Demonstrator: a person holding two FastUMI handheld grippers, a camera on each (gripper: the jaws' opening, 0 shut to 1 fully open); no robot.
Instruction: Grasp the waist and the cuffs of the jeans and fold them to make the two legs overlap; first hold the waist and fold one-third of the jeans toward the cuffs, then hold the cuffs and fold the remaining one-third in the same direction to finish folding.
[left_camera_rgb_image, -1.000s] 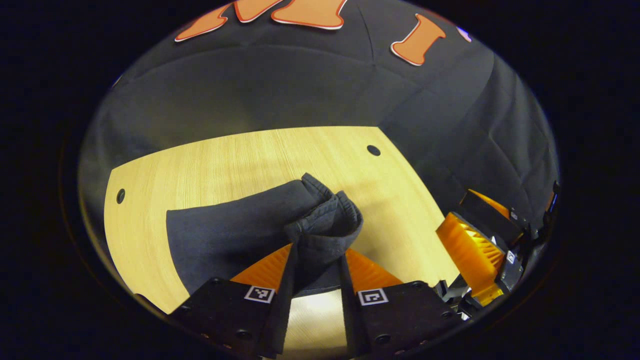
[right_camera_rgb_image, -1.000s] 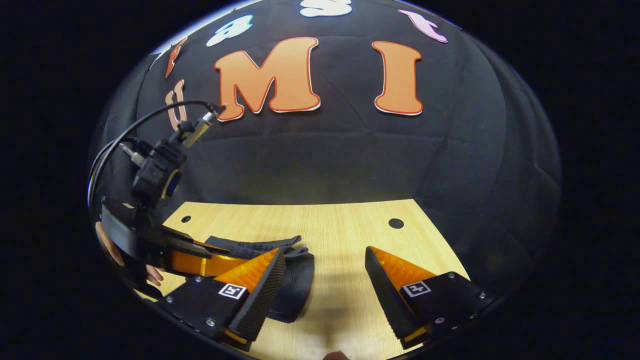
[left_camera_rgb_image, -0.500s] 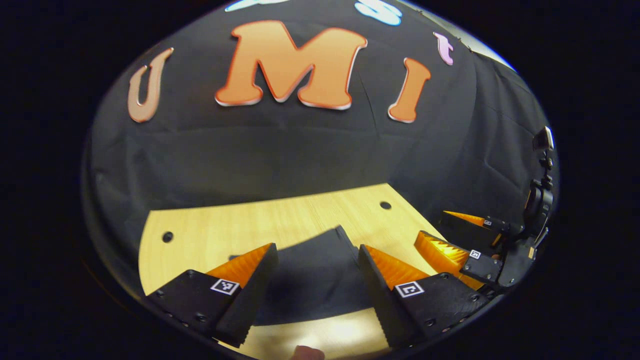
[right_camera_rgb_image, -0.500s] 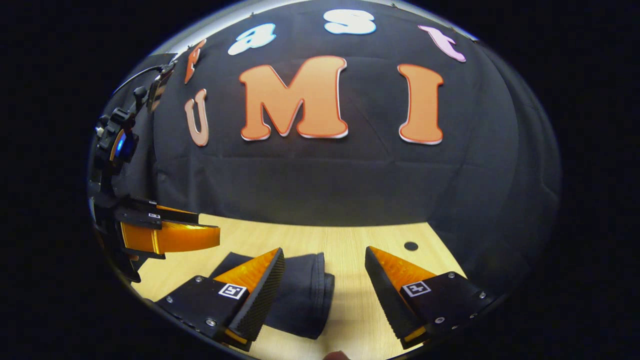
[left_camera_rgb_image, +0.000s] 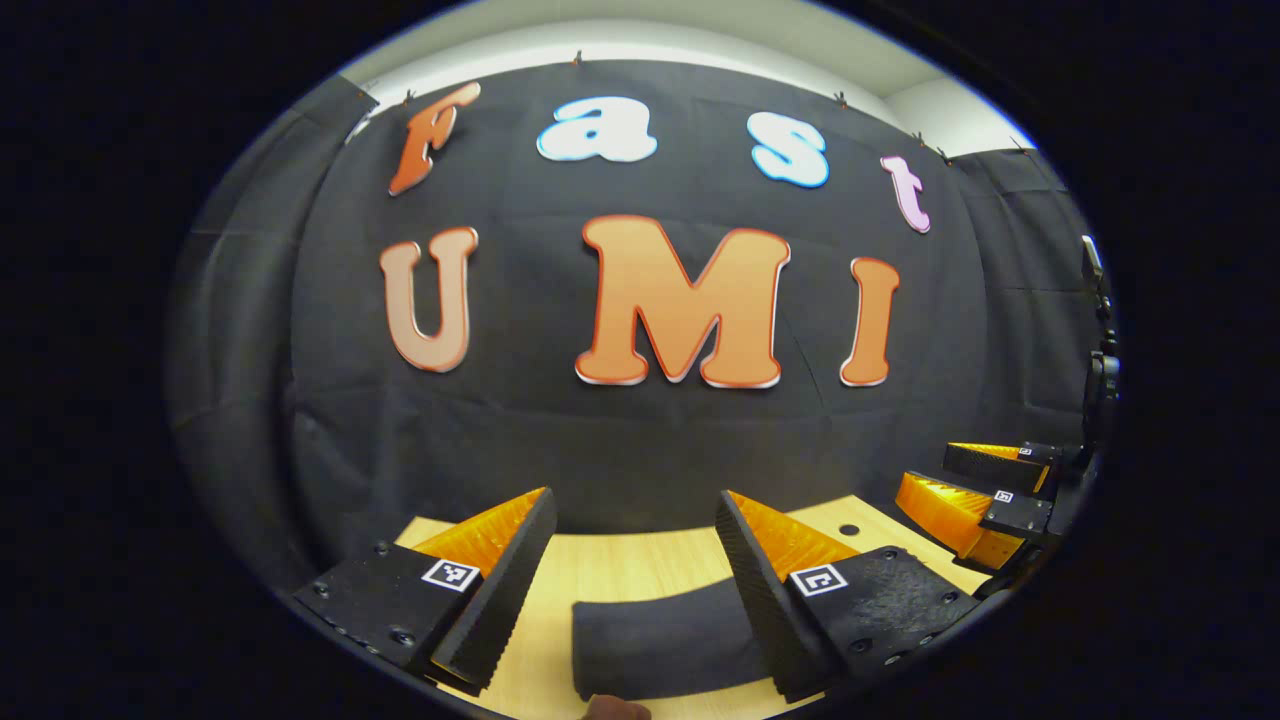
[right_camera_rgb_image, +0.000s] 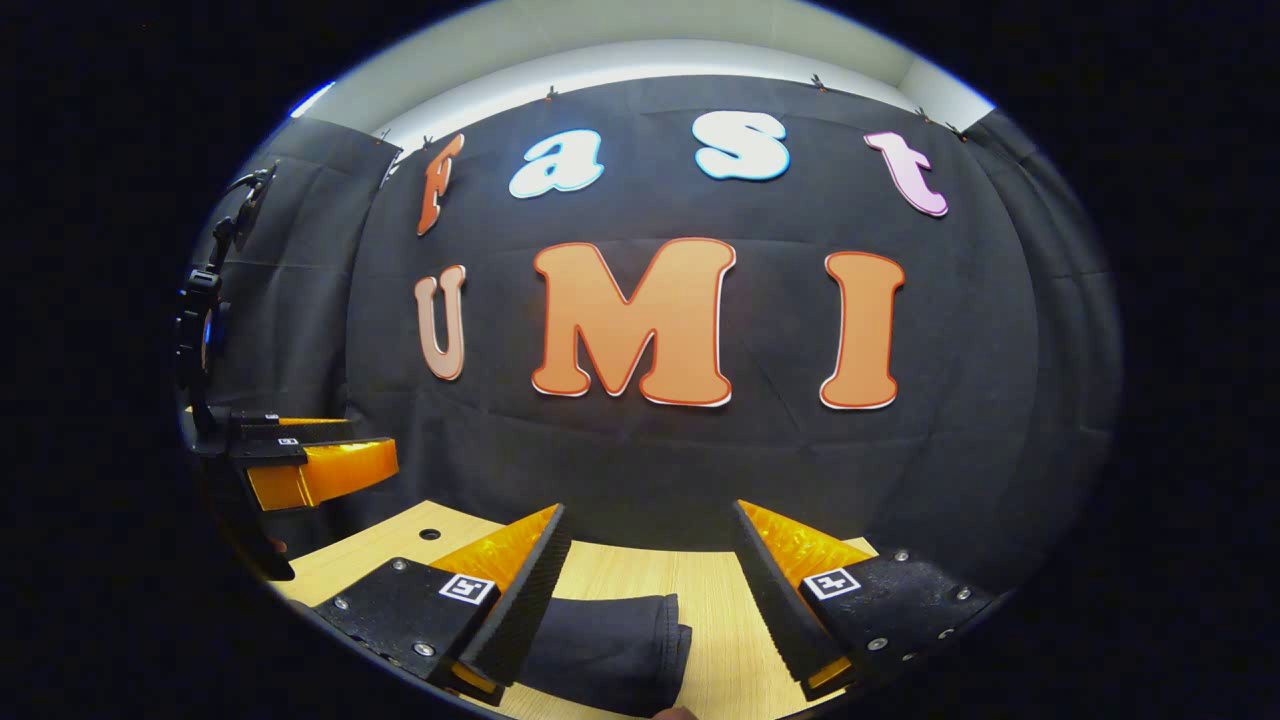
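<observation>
Both of your grippers are now hanging empty with jaws spread wide: the left gripper (left_camera_rgb_image: 632, 545), which was pinching the jeans (left_camera_rgb_image: 665, 640) a second ago, is letting them lie as a folded dark bundle on the wooden table (left_camera_rgb_image: 620, 570). In the right gripper view, the right gripper (right_camera_rgb_image: 650, 560) is hovering above that bundle (right_camera_rgb_image: 610, 650), seemingly not touching. You are tilting both cameras up toward the wall, so less tabletop is showing.
</observation>
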